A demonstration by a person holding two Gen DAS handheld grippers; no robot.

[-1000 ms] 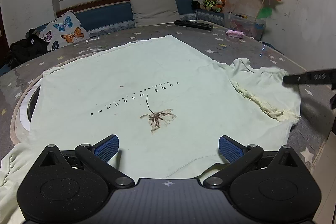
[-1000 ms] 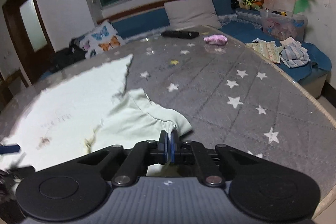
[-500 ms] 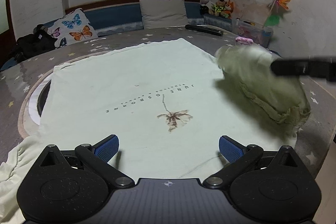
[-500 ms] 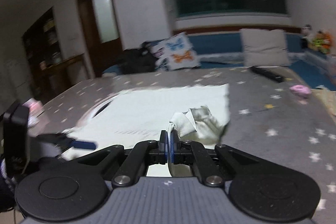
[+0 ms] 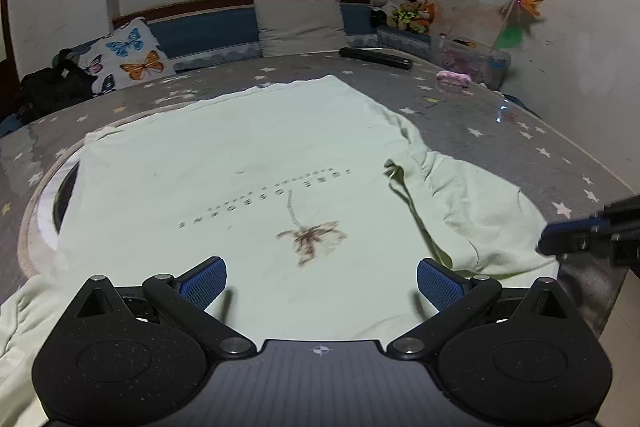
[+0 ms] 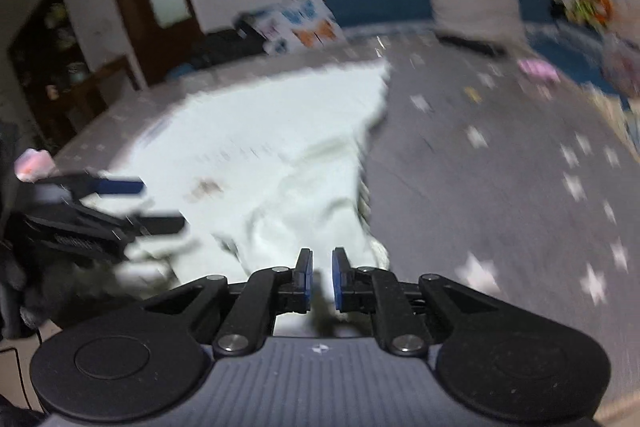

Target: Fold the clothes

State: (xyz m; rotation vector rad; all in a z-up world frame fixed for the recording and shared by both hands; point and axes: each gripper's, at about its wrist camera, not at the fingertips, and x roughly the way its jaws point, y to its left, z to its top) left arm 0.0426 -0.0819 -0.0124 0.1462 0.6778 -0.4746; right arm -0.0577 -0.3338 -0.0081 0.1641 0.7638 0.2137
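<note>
We find the left claw (image 5: pixel 320 279) spread wide, empty, low over the pale green T-shirt (image 5: pixel 224 179), which lies flat on the star-patterned bed (image 5: pixel 480 115). Its right sleeve (image 5: pixel 472 211) lies folded inward, bunched. The right claw (image 6: pixel 320 279) stands narrowly parted, holding nothing. Risk, in our judgement: soft, thin knit may spring back or wrinkle.

Pale green T-shirt (image 5: pixel 224 163), spread flat on star-patterned grey surface (image 5: pixel 480 115), print facing up; right sleeve (image 5: pixel 472 203) folded inward over body. Left gripper (image 5: pixel 320 283): jaws wide apart above hem. Right gripper (image 5: pixel 576 239): at sleeve's edge; jaw state unclear.
</note>
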